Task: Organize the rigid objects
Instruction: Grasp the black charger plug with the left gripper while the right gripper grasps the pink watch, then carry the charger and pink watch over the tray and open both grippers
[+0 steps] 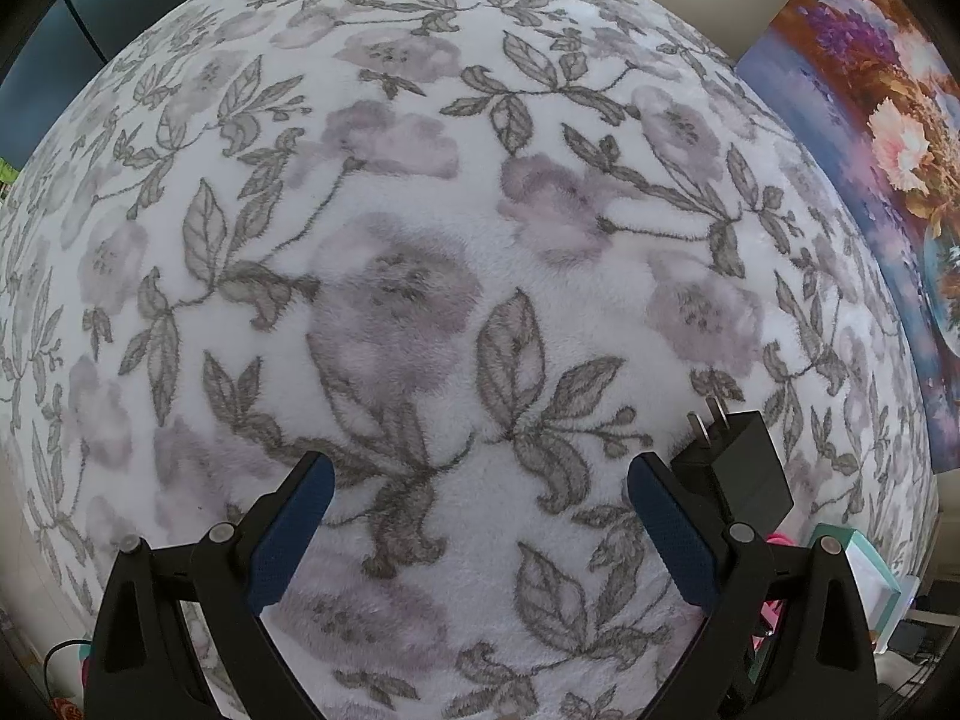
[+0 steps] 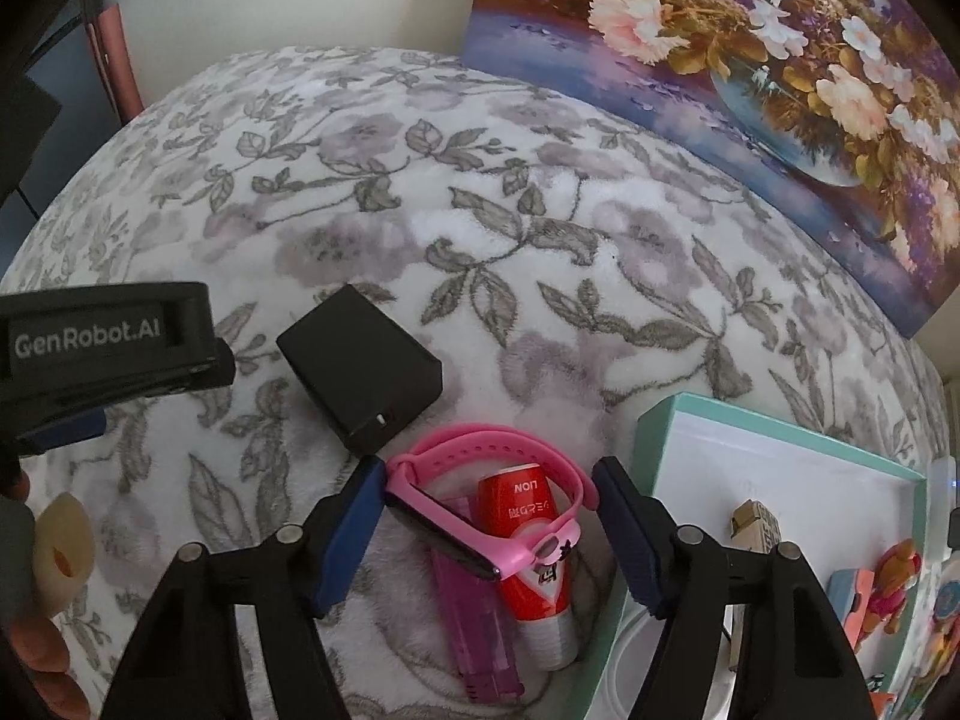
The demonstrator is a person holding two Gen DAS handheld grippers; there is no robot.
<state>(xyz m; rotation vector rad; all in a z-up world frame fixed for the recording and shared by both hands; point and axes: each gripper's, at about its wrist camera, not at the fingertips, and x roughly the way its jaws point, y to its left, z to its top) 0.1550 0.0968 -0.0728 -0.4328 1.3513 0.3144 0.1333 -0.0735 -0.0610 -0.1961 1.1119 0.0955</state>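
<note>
Watch (image 2: 480,516) lies between right claw (image 2: 489,498) fingers, left pad touching.

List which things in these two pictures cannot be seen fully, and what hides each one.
- Purple lighter, right wrist view: its upper part lies under the pink watch.
- Red tube, right wrist view: the watch strap crosses it.
- Teal box, right wrist view: the picture's edge and a right tool finger cover part.
- Black charger, left wrist view: a left tool finger hides its lower corner.
</note>
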